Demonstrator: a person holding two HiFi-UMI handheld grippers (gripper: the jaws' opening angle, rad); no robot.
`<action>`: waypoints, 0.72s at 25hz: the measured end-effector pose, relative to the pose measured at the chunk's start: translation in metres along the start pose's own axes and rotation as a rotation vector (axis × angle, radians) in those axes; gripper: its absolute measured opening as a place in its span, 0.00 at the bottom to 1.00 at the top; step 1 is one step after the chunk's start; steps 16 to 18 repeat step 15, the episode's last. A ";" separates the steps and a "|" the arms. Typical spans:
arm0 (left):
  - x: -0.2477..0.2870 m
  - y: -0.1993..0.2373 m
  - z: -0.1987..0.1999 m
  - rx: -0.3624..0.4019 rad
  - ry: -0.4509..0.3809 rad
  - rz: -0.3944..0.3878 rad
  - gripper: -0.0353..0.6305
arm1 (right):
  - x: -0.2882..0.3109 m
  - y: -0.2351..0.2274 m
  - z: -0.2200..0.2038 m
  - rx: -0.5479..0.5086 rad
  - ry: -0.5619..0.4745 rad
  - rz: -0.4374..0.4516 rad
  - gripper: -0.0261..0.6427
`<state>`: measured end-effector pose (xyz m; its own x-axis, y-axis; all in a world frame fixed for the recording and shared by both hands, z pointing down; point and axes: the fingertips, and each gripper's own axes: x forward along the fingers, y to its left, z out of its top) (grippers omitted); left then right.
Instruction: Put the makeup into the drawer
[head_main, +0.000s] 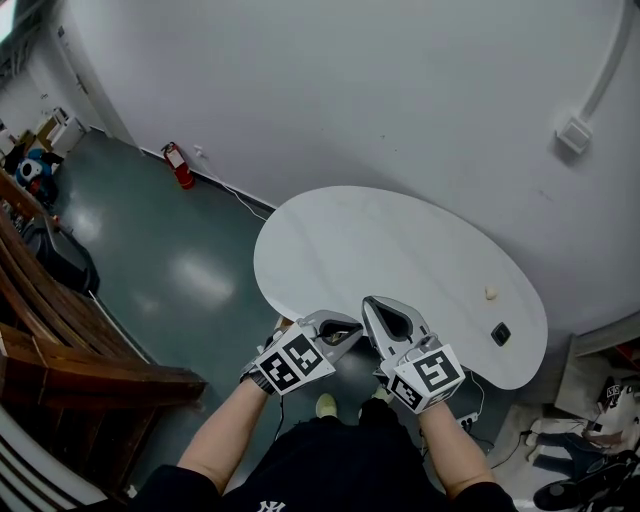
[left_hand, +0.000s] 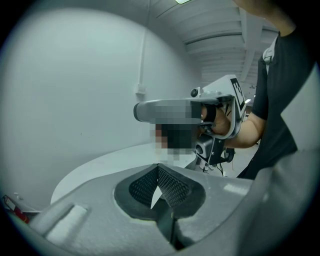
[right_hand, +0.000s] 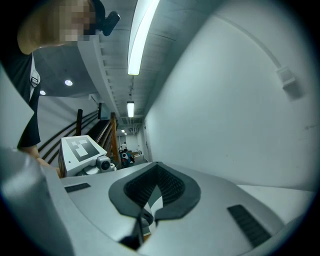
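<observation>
On the white oval tabletop (head_main: 400, 250) no drawer or makeup shows, nor in any other view. The step in hand is likely finding them, so scan the room before reaching. The left gripper (head_main: 350, 330) and right gripper (head_main: 385, 308) hover at its near edge, jaws together on nothing. Farther right lie a small pale lump (head_main: 490, 293) and a small black square piece (head_main: 501, 334).

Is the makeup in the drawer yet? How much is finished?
Nothing looks done yet. No drawer shows in any view, and the white table holds only a small beige thing and a small dark square thing; I cannot tell whether either is makeup. In hand: nothing, as the left gripper and right gripper both have their fingers shut and empty. Left to do: the whole job.
</observation>
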<state>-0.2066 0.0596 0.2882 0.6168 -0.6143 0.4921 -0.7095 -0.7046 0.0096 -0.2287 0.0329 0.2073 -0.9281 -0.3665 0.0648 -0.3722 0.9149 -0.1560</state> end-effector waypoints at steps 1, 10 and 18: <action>0.001 0.000 0.000 0.000 0.000 0.000 0.07 | 0.000 -0.001 0.000 -0.002 0.000 0.001 0.06; 0.003 0.005 0.004 -0.010 -0.011 0.010 0.07 | 0.002 -0.003 0.003 -0.026 -0.010 0.008 0.06; -0.003 0.005 0.006 -0.012 -0.025 0.011 0.07 | 0.004 0.002 0.006 -0.030 -0.007 -0.010 0.06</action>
